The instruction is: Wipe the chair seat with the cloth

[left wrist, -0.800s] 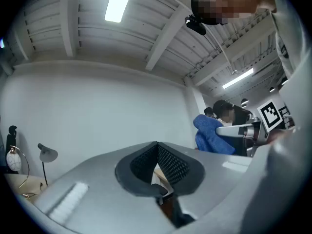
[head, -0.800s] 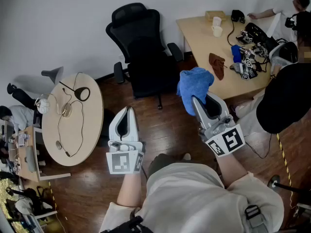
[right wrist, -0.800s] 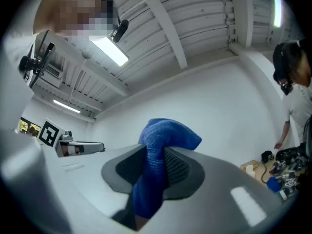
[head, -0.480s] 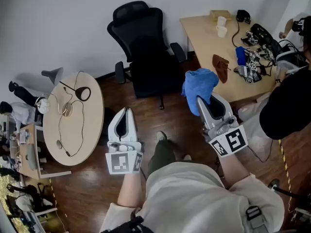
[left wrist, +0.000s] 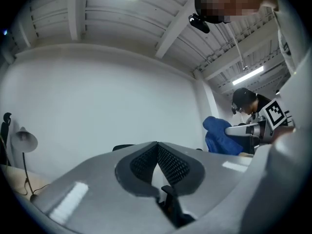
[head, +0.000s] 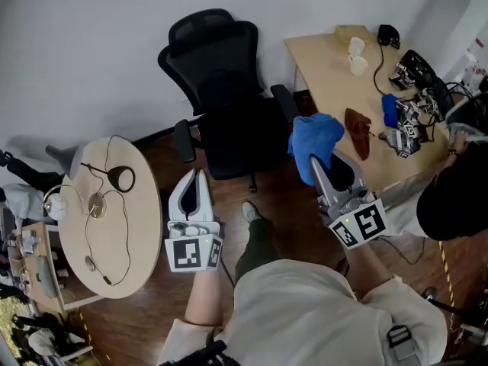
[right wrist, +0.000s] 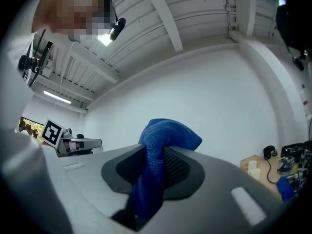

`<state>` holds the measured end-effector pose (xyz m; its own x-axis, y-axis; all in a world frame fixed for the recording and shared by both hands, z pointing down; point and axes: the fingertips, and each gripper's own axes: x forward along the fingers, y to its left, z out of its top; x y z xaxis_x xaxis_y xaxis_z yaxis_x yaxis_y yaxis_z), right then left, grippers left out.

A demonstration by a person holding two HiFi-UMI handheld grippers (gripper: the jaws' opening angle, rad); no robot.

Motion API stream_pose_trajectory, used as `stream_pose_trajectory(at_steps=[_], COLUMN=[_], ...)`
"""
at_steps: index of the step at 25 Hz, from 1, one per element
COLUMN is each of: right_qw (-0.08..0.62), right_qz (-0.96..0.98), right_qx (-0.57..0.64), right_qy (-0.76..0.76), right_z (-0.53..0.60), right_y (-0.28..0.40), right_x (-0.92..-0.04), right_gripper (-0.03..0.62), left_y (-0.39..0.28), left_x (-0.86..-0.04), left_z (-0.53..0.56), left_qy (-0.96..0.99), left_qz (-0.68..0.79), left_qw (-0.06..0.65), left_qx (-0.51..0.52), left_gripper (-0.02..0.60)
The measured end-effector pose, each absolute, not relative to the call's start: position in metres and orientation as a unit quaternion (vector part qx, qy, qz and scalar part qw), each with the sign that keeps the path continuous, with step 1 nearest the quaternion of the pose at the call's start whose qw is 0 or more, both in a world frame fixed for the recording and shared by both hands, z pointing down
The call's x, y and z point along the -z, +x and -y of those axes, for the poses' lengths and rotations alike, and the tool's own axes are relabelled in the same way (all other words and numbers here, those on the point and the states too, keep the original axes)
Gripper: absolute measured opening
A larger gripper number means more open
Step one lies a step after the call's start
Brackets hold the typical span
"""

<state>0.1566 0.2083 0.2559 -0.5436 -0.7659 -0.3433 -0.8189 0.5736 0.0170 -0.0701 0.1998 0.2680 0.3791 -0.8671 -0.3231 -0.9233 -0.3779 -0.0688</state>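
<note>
The right tool [head: 313,161] was clamped on the blue cloth [head: 313,135]. Its jaws were nearly together, with a fold of cloth pinched between them and the rest bunched above the tips. That tool held the cloth in the air above the wooden floor [head: 282,204], just beside the front right of the black office chair [head: 216,59] and not touching the chair seat [head: 229,132]. The left tool [head: 193,177] had its jaws fully together with nothing in them, and hung over the floor by the near edge of the round bench [head: 122,235], well apart from the chair.
</note>
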Motion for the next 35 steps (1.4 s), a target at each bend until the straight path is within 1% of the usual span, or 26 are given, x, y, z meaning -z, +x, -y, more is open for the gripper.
stream_pose_trajectory(at_steps=[3, 6, 9, 12, 15, 18, 19, 21, 22, 23, 24, 25, 26, 28, 29, 33, 35], right_qw=[0.136, 0.135, 0.131, 0.103, 0.069, 0.041, 0.031, 0.009, 0.000, -0.009, -0.018, -0.029, -0.045, -0.078, -0.091, -0.150, -0.185], right_qz=[-0.876, -0.877, -0.876, -0.876, -0.883, -0.888, -0.889, -0.891, -0.892, -0.894, -0.895, -0.894, -0.893, -0.892, -0.893, -0.883, -0.872], right_qx=[-0.073, -0.077, -0.074, -0.045, -0.009, 0.036, 0.055, 0.091, 0.101, 0.108, 0.117, 0.130, 0.145, 0.176, 0.193, 0.269, 0.307], right_qy=[-0.457, -0.454, -0.459, -0.468, -0.464, -0.456, -0.453, -0.445, -0.440, -0.435, -0.431, -0.427, -0.423, -0.408, -0.396, -0.354, -0.333], right_z=[-0.113, -0.029, 0.047, 0.122, 0.187, 0.256, 0.280, 0.330, 0.354, 0.377, 0.396, 0.411, 0.424, 0.444, 0.452, 0.484, 0.496], right_y=[0.117, 0.075, 0.052, 0.036, 0.020, 0.011, 0.007, -0.001, -0.004, -0.007, -0.011, -0.017, -0.025, -0.051, -0.066, -0.134, -0.169], right_x=[-0.244, -0.222, -0.220, -0.244, -0.293, -0.373, -0.404, -0.464, -0.491, -0.520, -0.551, -0.586, -0.626, -0.714, -0.760, -0.940, -1.013], right_gripper=[0.095, 0.095, 0.095, 0.095, 0.095, 0.095, 0.095, 0.095, 0.095, 0.095, 0.095, 0.095, 0.095, 0.095, 0.095, 0.095, 0.095], left_y=[-0.106, -0.141, -0.163, -0.175, -0.188, -0.192, -0.193, -0.195, -0.195, -0.195, -0.195, -0.194, -0.194, -0.193, -0.192, -0.190, -0.194], left_x=[-0.263, -0.241, -0.244, -0.267, -0.310, -0.381, -0.411, -0.479, -0.506, -0.521, -0.528, -0.536, -0.547, -0.572, -0.583, -0.638, -0.667], left_z=[-0.112, -0.031, 0.045, 0.120, 0.186, 0.251, 0.270, 0.302, 0.319, 0.336, 0.352, 0.362, 0.368, 0.372, 0.374, 0.376, 0.370], left_qy=[-0.827, -0.824, -0.824, -0.825, -0.822, -0.821, -0.823, -0.826, -0.823, -0.818, -0.812, -0.808, -0.809, -0.817, -0.817, -0.817, -0.812], left_qz=[-0.543, -0.543, -0.543, -0.549, -0.559, -0.566, -0.567, -0.561, -0.561, -0.569, -0.581, -0.588, -0.587, -0.576, -0.576, -0.577, -0.583], left_qw=[0.114, 0.118, 0.113, 0.099, 0.071, 0.035, 0.017, -0.036, -0.053, -0.056, -0.048, -0.037, -0.021, 0.019, 0.027, 0.022, 0.010], left_qx=[-0.085, -0.112, -0.111, -0.089, -0.081, -0.065, -0.041, 0.050, 0.075, 0.061, 0.020, -0.012, -0.019, -0.001, 0.000, -0.007, -0.001], left_gripper=[0.000, 0.000, 0.000, 0.000, 0.000, 0.000, 0.000, 0.000, 0.000, 0.000, 0.000, 0.000, 0.000, 0.000, 0.000, 0.000, 0.000])
